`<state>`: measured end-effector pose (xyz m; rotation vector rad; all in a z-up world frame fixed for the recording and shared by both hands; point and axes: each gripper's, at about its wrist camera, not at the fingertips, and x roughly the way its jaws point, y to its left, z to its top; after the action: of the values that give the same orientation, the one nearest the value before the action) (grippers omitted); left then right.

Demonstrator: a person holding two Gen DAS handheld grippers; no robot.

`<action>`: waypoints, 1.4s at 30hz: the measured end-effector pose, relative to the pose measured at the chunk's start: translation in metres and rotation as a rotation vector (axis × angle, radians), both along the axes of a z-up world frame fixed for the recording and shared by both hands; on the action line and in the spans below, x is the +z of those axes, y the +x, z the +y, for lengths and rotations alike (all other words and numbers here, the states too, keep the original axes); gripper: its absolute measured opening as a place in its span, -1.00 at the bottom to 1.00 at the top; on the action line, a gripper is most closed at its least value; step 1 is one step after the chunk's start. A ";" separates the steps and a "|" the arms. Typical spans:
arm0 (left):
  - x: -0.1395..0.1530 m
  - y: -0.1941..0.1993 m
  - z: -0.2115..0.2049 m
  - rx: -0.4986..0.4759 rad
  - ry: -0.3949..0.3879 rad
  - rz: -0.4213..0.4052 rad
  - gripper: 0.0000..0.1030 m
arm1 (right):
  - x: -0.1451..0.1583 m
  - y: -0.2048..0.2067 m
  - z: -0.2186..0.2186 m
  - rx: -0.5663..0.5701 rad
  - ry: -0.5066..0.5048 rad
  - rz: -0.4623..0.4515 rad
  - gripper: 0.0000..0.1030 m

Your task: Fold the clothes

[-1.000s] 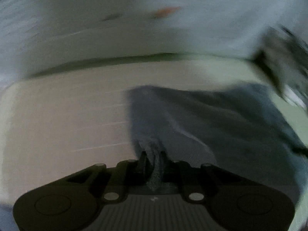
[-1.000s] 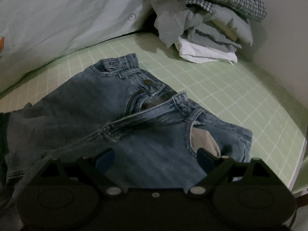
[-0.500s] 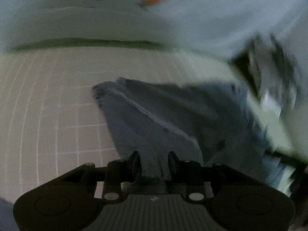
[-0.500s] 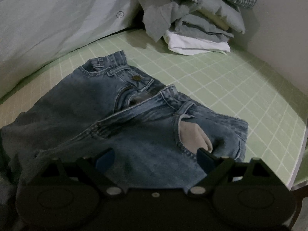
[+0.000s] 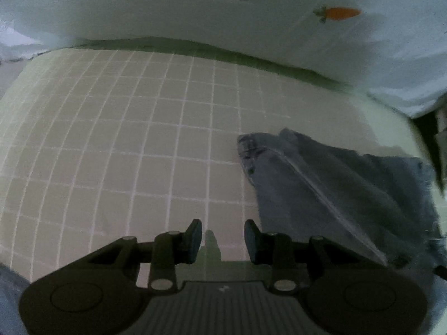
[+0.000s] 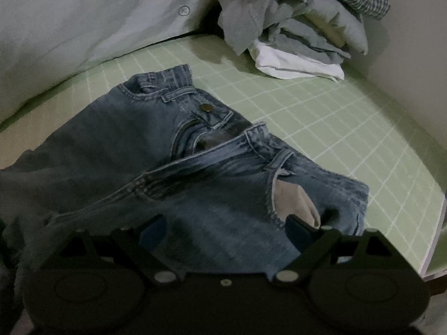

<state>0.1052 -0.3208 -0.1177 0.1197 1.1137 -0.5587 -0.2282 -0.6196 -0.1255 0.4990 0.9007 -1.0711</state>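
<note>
A pair of blue jeans lies on the green grid mat, waistband toward the back, fly open, one pocket lining turned out. In the left wrist view a folded leg of the jeans lies to the right of my left gripper, which is open and empty above bare mat. My right gripper is open wide and hovers over the upper part of the jeans, holding nothing.
A pale blanket with a carrot print runs along the back of the mat. A stack of folded clothes with a checked shirt on top sits at the back right by the wall. The mat's edge is at the right.
My left gripper has let go of the jeans leg, opened, and swung left off the fabric over bare mat. My right gripper has stayed open and shifted only slightly over the jeans.
</note>
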 end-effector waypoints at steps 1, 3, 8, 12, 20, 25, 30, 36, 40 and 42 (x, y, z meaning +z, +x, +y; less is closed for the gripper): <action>-0.004 0.005 -0.004 0.001 0.008 -0.001 -0.32 | -0.001 0.001 -0.001 -0.006 -0.001 0.007 0.80; -0.009 0.014 -0.013 -0.002 -0.006 0.001 -0.32 | -0.002 0.004 -0.004 -0.009 0.000 0.017 0.79; -0.015 0.031 -0.038 -0.050 -0.004 -0.031 -0.32 | -0.006 0.013 -0.009 -0.014 0.001 0.043 0.80; -0.020 0.046 -0.047 -0.056 -0.031 -0.002 -0.32 | -0.009 0.019 -0.013 -0.018 0.002 0.063 0.80; -0.025 0.063 -0.066 -0.083 -0.120 0.054 -0.20 | -0.011 0.024 -0.016 -0.006 -0.001 0.090 0.80; -0.031 0.061 -0.076 -0.110 -0.196 0.109 -0.94 | -0.012 0.025 -0.017 0.004 -0.004 0.106 0.80; -0.026 0.052 -0.076 -0.112 -0.148 0.059 -0.97 | -0.011 0.024 -0.013 0.006 -0.012 0.111 0.79; -0.008 0.055 -0.026 -0.010 -0.042 -0.041 -0.98 | -0.009 0.020 -0.006 0.005 -0.025 0.113 0.79; 0.006 0.066 0.026 0.107 -0.003 -0.081 -0.97 | -0.008 0.018 -0.001 0.004 -0.034 0.114 0.79; 0.015 0.071 0.057 0.161 0.003 -0.102 -0.97 | -0.008 0.017 0.003 -0.001 -0.031 0.108 0.79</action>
<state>0.1757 -0.2641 -0.1022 0.0598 1.0147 -0.4028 -0.2114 -0.6163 -0.1331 0.4196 0.9769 -1.1198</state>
